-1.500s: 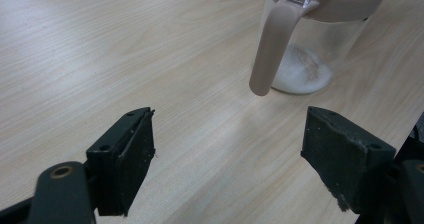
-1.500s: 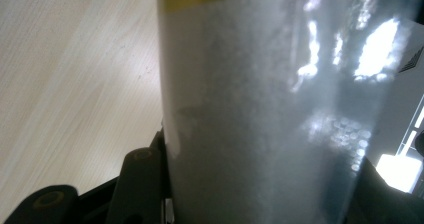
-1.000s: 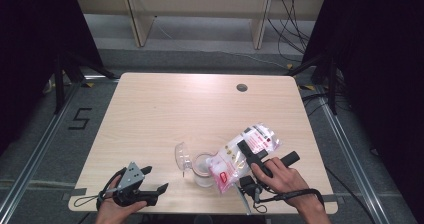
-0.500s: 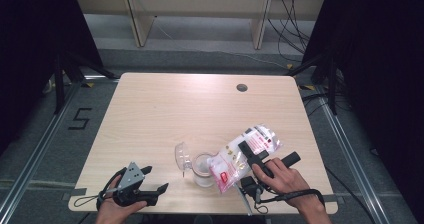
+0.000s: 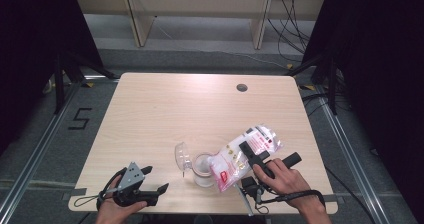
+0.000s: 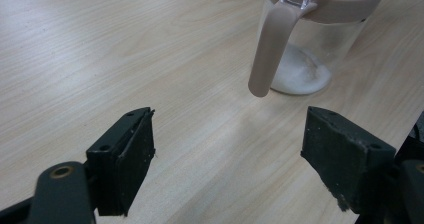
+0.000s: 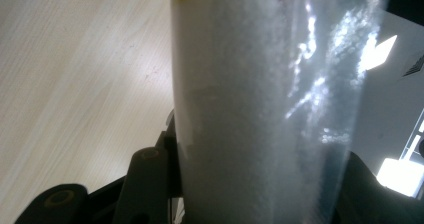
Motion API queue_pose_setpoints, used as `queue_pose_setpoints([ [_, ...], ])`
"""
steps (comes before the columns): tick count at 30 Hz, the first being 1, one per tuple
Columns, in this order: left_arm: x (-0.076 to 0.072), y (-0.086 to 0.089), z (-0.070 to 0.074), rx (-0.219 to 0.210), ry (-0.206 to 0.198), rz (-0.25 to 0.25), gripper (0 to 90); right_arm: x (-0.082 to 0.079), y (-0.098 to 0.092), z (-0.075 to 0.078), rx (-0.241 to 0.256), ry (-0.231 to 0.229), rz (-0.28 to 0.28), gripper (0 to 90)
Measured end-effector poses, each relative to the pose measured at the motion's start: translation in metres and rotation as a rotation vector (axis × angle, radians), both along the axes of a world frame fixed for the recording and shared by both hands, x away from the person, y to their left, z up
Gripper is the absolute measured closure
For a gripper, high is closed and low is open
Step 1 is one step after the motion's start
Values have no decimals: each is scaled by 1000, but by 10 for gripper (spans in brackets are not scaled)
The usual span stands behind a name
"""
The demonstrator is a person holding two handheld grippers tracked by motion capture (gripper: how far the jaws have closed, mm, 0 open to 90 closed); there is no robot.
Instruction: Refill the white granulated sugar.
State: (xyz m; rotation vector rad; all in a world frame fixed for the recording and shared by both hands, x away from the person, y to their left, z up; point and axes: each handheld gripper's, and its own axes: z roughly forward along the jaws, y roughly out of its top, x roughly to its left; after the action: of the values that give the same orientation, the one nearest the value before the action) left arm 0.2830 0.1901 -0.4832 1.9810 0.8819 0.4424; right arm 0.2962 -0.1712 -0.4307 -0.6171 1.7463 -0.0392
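Right tongs (image 5: 250, 156) clamp the bag (image 5: 243, 156) tilted over the jar (image 5: 203, 168) near the table's (image 5: 200, 109) front edge, left tongs (image 5: 152, 181) wide and idle: pour slowly, keep bag mouth over jar opening.

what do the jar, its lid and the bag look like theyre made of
Jar: clear glass or hard plastic, see-through wall showing white grains at the bottom. Lid: matte pinkish plastic rim and latch. Bag: thin glossy plastic film, crinkled, with glare, clamped in the right gripper.
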Motion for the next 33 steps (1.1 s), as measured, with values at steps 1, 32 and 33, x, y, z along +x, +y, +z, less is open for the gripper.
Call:
queue_pose_setpoints([
  [1, 0, 0, 0, -2, 0, 1, 204, 0, 0, 0, -2, -4, 6, 585],
  [32, -2, -3, -1, -23, 19, 13, 204, -3, 0, -2, 4, -5, 3, 607],
  [33, -1, -2, 0, -16, 13, 10, 204, -2, 1, -1, -13, -6, 17, 608],
])
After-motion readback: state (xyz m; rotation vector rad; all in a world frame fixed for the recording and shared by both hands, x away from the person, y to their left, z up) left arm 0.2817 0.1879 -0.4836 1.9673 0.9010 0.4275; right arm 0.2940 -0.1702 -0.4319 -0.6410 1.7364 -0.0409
